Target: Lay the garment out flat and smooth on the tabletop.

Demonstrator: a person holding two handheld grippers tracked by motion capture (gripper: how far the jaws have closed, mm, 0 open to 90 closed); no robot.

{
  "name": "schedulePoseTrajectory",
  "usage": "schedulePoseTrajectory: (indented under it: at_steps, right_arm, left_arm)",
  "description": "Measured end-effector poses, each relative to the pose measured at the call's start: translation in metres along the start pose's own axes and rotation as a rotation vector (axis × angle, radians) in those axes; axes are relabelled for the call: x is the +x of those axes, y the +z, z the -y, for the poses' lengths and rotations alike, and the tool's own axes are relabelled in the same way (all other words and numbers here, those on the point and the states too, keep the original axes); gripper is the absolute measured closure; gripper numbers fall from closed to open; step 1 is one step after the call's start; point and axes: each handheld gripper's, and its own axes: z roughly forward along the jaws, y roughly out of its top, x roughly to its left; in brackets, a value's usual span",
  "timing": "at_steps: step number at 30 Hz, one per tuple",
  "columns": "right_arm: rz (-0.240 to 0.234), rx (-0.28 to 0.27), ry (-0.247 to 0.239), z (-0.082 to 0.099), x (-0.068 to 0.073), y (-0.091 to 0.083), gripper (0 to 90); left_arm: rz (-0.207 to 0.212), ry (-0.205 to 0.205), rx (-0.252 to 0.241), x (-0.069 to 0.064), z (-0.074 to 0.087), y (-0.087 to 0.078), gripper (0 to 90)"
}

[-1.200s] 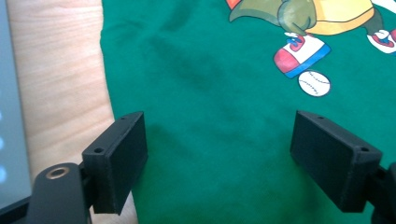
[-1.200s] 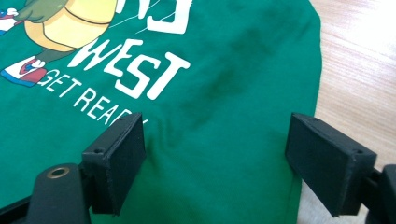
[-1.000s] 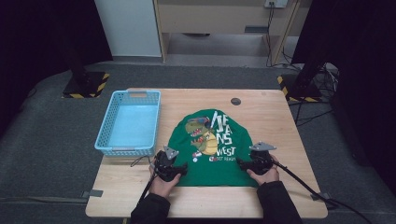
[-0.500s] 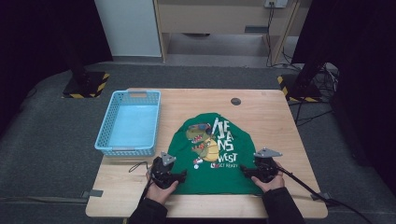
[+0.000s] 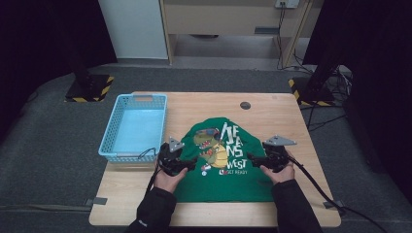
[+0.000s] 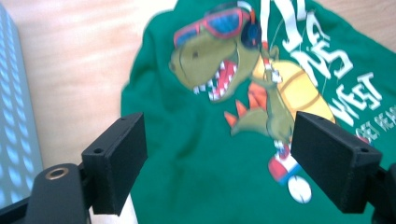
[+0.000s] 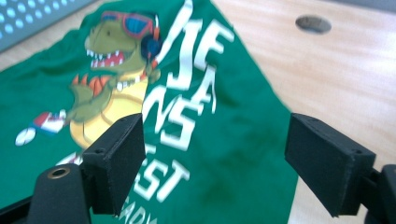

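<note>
A green T-shirt [image 5: 223, 170] with a dinosaur print and white lettering lies flat on the wooden table [image 5: 291, 126], folded narrow. My left gripper [image 5: 187, 162] hovers over the shirt's left edge, its jaws wide apart with nothing between them. In the left gripper view the left gripper [image 6: 222, 154] looks down on the T-shirt [image 6: 196, 177] and its dinosaur. My right gripper [image 5: 255, 159] hovers over the right edge, also open and empty. The right gripper view has the right gripper [image 7: 224, 158] above the lettering on the T-shirt [image 7: 224, 154], near the cloth's right border.
A light blue plastic basket [image 5: 109, 138] stands on the table's left part, just left of the shirt. A round cable hole [image 5: 245, 105] sits at the table's far side. Bare wood lies right of the shirt. Cables trail from both grippers toward the near edge.
The shirt has slid a little toward the near edge. Both grippers have since risen off it, jaws as wide as before.
</note>
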Motion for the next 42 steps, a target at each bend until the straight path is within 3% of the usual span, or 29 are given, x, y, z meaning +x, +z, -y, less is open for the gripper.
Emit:
schedulePoseTrajectory:
  at_steps: [5, 12, 16, 24, 27, 28, 31, 36, 40, 42]
  right_arm:
    - [-0.005, -0.026, 0.004, -0.017, -0.003, 0.009, 22.1]
    - [0.011, -0.048, 0.002, -0.034, -0.009, 0.022, 25.8]
    - [0.006, -0.05, -0.006, -0.04, -0.013, 0.033, 27.1]
    - [0.014, -0.02, -0.062, -0.04, -0.016, 0.069, 27.9]
    - [-0.003, -0.017, -0.04, -0.039, -0.02, 0.082, 28.2]
    - [-0.011, -0.013, -0.03, -0.039, -0.021, 0.086, 28.7]
    - [-0.035, -0.006, -0.012, -0.036, -0.023, 0.097, 31.7]
    - [-0.04, 0.016, -0.036, -0.032, -0.024, 0.107, 43.8]
    - [-0.052, 0.051, -0.03, -0.029, -0.023, 0.109, 65.8]
    - [-0.05, 0.055, -0.028, -0.028, -0.021, 0.11, 73.6]
  left_arm:
    - [-0.014, 0.036, -0.036, 0.006, -0.022, 0.007, 17.6]
    - [-0.007, 0.014, -0.047, 0.019, -0.045, 0.027, 17.7]
    - [-0.016, 0.016, -0.03, 0.024, -0.053, 0.04, 18.6]
    - [-0.024, 0.006, -0.015, 0.034, -0.055, 0.077, 18.5]
    - [-0.03, 0.008, -0.026, 0.037, -0.052, 0.087, 20.0]
    - [-0.018, -0.008, -0.02, 0.038, -0.05, 0.092, 20.2]
    - [-0.009, 0.005, 0.019, 0.038, -0.044, 0.101, 22.2]
    - [-0.014, 0.028, 0.076, 0.033, -0.038, 0.114, 31.2]
    - [-0.013, 0.019, 0.085, 0.031, -0.036, 0.116, 49.4]
    - [-0.035, 0.04, 0.087, 0.029, -0.037, 0.114, 59.0]
